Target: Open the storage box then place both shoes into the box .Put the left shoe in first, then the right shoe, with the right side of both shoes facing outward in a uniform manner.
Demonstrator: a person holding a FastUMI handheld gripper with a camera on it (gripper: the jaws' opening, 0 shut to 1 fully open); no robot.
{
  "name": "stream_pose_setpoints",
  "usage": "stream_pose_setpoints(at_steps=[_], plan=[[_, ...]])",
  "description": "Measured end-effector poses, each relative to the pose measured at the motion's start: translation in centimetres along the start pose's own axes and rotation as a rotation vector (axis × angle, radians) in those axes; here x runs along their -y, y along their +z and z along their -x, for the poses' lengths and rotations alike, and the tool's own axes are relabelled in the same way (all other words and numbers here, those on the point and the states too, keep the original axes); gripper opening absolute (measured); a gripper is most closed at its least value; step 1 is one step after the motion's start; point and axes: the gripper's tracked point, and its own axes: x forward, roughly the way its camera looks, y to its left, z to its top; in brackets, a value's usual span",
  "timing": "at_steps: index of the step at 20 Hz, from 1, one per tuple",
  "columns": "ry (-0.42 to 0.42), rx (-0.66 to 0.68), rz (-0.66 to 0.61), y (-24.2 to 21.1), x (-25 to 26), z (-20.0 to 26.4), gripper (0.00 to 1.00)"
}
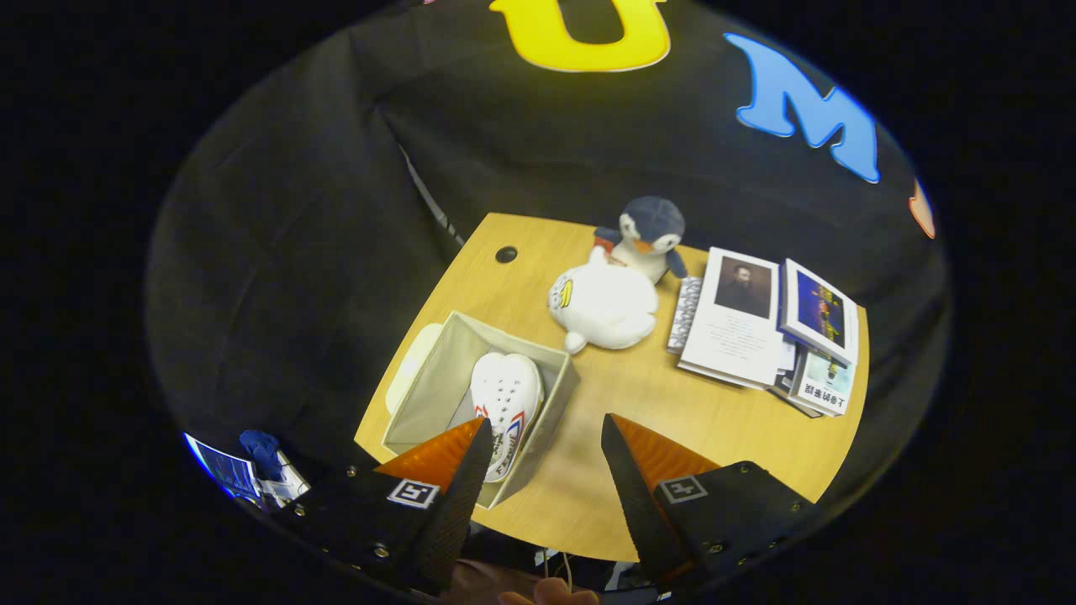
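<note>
A grey fabric storage box (429,370) stands open on the wooden table (639,395), with its pale lid (409,363) lying behind its far left side. A white perforated shoe (504,399) lies inside the box against its right wall. My gripper (545,433) hangs high above the table's near edge, open, with nothing between its fingers. Its left finger (458,470) overlaps the box's near right corner in the view; the right finger (630,479) is over bare table.
Beyond the box lie a white plush toy (603,304) and a blue penguin plush (649,235). A stack of books and booklets (769,323) covers the table's right side. A cable hole (506,254) sits at the far left corner. A fingertip (551,593) shows below the gripper.
</note>
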Motion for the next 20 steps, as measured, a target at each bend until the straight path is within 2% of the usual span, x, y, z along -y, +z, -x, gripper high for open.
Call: stream_pose_setpoints(at_steps=[2,5,8,10,15,20], plan=[[-0.056,0.125,-0.023,0.9,2.6,2.9,0.81],[-0.136,0.341,-0.032,1.9,6.0,7.3,0.98],[-0.222,0.566,-0.044,2.3,8.3,11.6,0.98],[-0.243,0.684,-0.068,1.8,9.1,14.1,0.99],[-0.297,0.887,-0.022,-0.1,9.2,19.9,0.98],[-0.354,0.978,0.02,-1.8,9.2,23.2,0.98]])
